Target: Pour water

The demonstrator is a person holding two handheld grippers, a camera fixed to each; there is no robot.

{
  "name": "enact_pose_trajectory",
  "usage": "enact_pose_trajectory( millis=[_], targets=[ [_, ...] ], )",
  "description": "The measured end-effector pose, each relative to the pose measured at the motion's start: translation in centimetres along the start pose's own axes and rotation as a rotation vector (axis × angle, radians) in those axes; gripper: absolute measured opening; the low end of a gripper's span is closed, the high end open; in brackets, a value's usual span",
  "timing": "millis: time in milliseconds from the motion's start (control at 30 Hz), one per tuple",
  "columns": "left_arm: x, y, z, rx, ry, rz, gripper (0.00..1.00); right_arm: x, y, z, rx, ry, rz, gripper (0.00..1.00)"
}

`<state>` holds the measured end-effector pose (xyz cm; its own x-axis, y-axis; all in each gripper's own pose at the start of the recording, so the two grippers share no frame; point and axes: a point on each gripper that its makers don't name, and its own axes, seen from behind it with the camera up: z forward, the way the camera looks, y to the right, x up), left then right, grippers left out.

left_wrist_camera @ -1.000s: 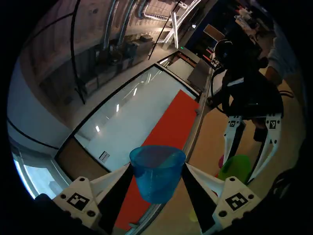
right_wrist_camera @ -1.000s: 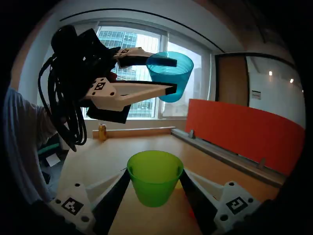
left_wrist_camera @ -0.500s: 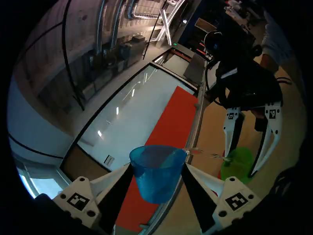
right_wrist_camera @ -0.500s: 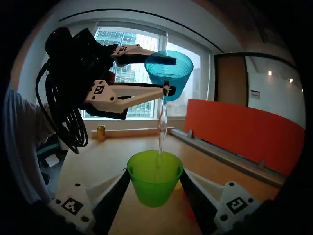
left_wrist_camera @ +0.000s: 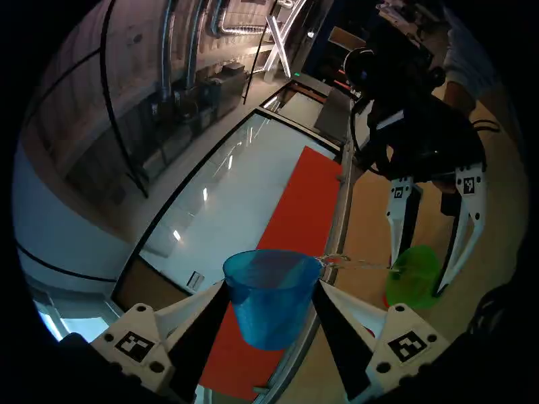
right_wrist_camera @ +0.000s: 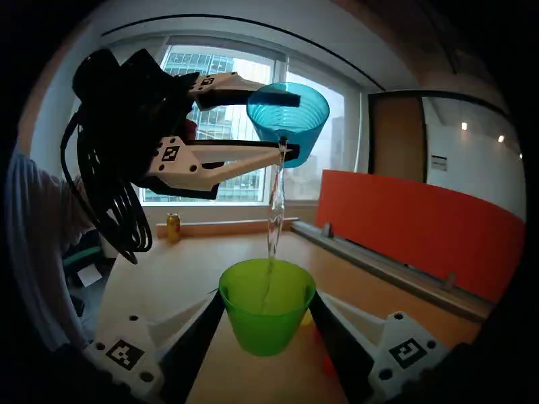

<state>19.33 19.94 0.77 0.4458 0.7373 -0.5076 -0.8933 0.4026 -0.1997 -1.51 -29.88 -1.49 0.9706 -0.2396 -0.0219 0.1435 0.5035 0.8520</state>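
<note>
My left gripper [left_wrist_camera: 271, 303] is shut on a clear blue cup [left_wrist_camera: 271, 296], held tipped high in the air. In the right gripper view that blue cup [right_wrist_camera: 288, 121] and left gripper [right_wrist_camera: 286, 128] hang above a green cup [right_wrist_camera: 267, 306]. A thin stream of water [right_wrist_camera: 273, 215] falls from the blue cup's rim into the green cup. My right gripper [right_wrist_camera: 267, 316] is shut on the green cup, upright above the wooden table [right_wrist_camera: 175, 269]. In the left gripper view the green cup [left_wrist_camera: 414, 276] sits between the right gripper's white fingers [left_wrist_camera: 399, 222], with the water stream [left_wrist_camera: 357, 264] reaching it.
An orange partition [right_wrist_camera: 431, 229] runs along the table's right side with a metal rail [right_wrist_camera: 377, 266] at its foot. A small can [right_wrist_camera: 174, 226] stands on the window ledge. A person's sleeve [right_wrist_camera: 37, 249] and black cables [right_wrist_camera: 114, 202] are at left.
The blue cup tipped further and water began to pour; the stream now runs steadily into the green cup. Both grippers keep their hold and have barely shifted.
</note>
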Motion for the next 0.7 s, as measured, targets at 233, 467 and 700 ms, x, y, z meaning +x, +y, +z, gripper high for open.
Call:
enact_pose_trajectory(
  millis=[233,467,700],
  targets=[
    [0.3,-0.13,0.0,0.002,0.006,0.031,0.84,0.08,0.09,-0.05,-0.003,0.002,-0.002,0.9],
    [0.37,0.13,0.09,0.001,0.004,0.071,0.84,-0.11,0.2,-0.2,-0.005,0.001,-0.008,0.9],
    [0.56,-0.04,0.04,0.006,0.002,0.114,0.84,-0.13,0.33,-0.34,-0.007,-0.001,-0.015,0.9]
  ],
)
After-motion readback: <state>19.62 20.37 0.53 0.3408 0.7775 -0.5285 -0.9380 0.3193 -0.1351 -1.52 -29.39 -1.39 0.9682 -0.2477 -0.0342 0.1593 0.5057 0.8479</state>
